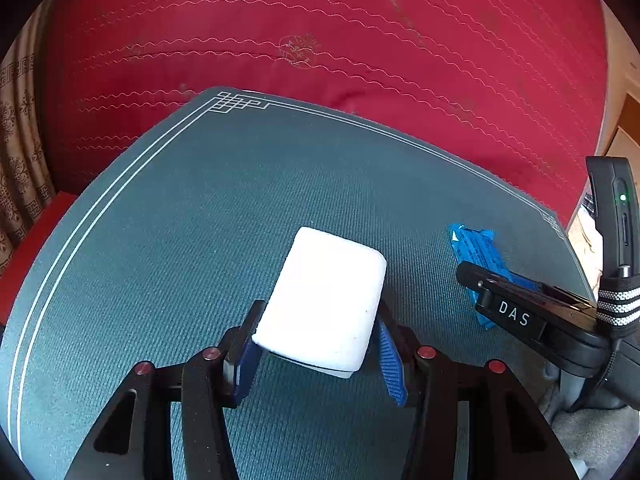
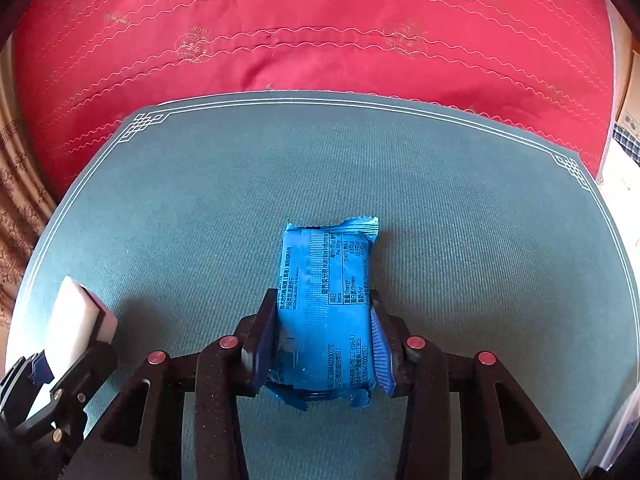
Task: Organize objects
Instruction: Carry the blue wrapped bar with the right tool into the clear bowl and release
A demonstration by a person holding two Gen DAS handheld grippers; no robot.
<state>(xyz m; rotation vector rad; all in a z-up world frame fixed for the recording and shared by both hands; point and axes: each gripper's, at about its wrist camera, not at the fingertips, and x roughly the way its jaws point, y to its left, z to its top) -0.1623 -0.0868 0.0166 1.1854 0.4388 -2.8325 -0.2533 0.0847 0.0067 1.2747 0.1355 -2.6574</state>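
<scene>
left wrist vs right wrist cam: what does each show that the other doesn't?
Left wrist only: the white block's broad face between the left gripper's pads, and the right gripper's "DAS" marking. Right wrist only: the blue packet's printed label, pinched in the right gripper. Both: each gripper shut on its item, the teal mat, the red quilt.

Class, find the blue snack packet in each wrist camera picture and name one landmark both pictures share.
Left wrist view: blue snack packet at right, partly behind the right gripper.
Right wrist view: blue snack packet centre, lengthwise between the fingers.
Shared landmark: green mat, with its white corner knot.
</scene>
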